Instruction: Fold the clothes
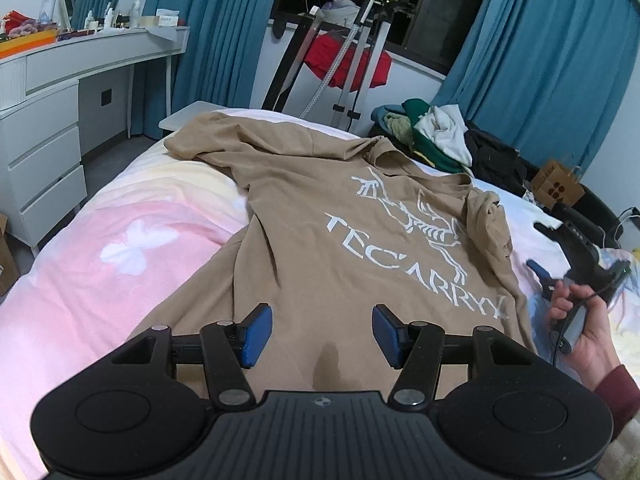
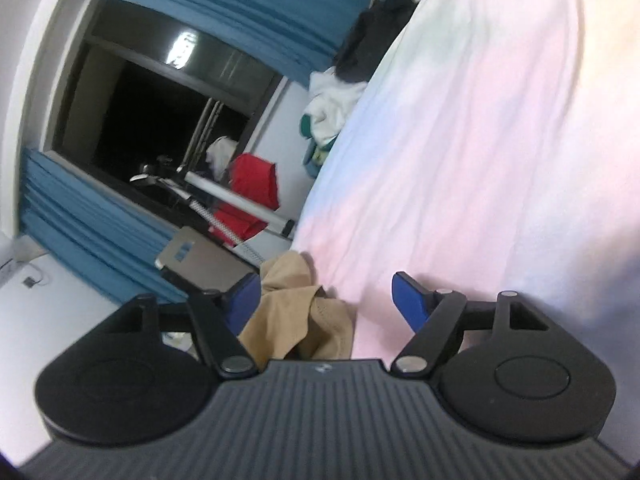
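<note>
A tan shirt (image 1: 340,240) is spread on the bed (image 1: 132,240). Both the left gripper (image 1: 322,334) and right gripper (image 2: 326,300) are held released. The bunched sleeve (image 1: 486,220) at 2 o'clock should be flattened first.

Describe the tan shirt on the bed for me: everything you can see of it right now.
The tan shirt lies spread but rumpled on the pink and white bedding. It looks like soft knit cotton, with a white skeletal emblem and lettering printed on the upward side. One sleeve trails toward the desk side; the other is bunched near the right gripper. The left gripper hovers open over its near end, and neither gripper holds it.
</note>
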